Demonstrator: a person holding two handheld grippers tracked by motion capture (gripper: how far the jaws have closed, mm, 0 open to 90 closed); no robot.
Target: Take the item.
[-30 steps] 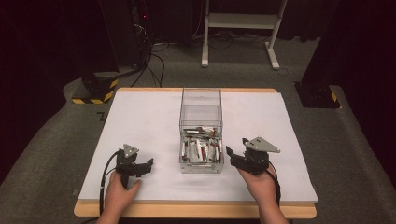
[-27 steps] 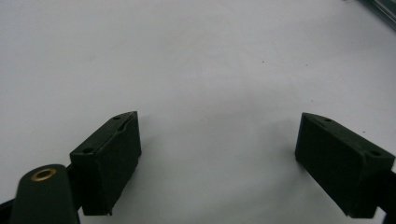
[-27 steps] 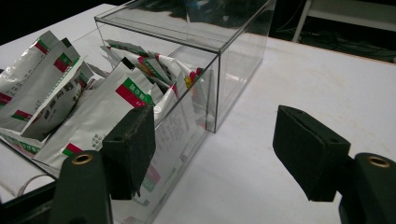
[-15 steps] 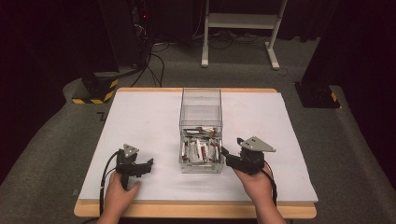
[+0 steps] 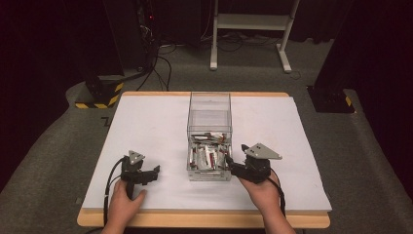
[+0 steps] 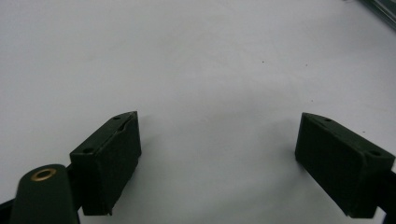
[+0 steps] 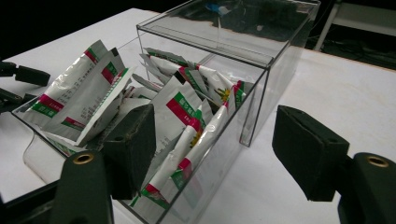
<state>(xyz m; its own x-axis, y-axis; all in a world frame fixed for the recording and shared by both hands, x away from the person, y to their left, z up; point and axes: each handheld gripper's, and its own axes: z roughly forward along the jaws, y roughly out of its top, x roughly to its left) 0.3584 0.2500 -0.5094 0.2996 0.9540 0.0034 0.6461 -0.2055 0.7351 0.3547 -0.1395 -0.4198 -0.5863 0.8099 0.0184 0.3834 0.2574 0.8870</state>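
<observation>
I see the white table top lying on a wooden board, whose edge shows along the near and far sides. Off its far left corner, on the grey carpet, I can make out a black base with yellow-and-black hazard stripes, with dark cables trailing beside it. Further back stands a white metal frame, and another dark base sits off the far right corner.

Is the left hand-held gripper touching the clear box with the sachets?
Apart. In the high view, the left hand-held gripper sits left of the clear box, with bare white table surface between them.
</observation>
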